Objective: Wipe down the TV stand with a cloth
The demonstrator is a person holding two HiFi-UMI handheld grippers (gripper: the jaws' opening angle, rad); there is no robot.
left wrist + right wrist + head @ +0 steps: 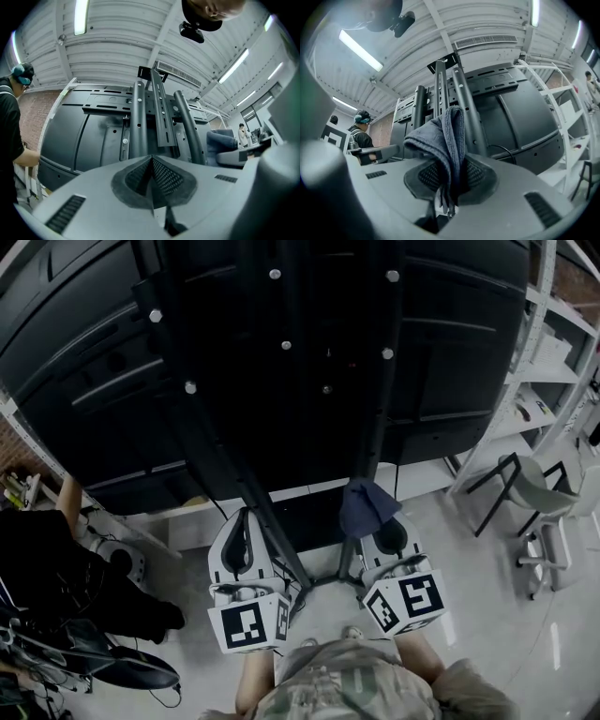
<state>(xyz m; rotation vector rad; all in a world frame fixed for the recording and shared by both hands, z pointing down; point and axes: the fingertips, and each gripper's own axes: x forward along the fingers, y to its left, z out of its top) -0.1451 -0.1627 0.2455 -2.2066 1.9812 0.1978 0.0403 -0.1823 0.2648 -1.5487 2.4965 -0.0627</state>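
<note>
Right tool (377, 532) is clamped tight on the cloth (440, 136), which sits bunched at its tips, lower centre of the head view, close to the stand (461, 89) uprights; contact cannot be confirmed. Left tool (152, 161), lower left of centre, is fully closed with nothing in it. Judged risks: only 1 narrow fold appears pinched, so a drag along the holed uprights could snag the cloth and pull it free, and a wide stroke could catch the cable (506, 149) on the TV (525, 117) back.
</note>
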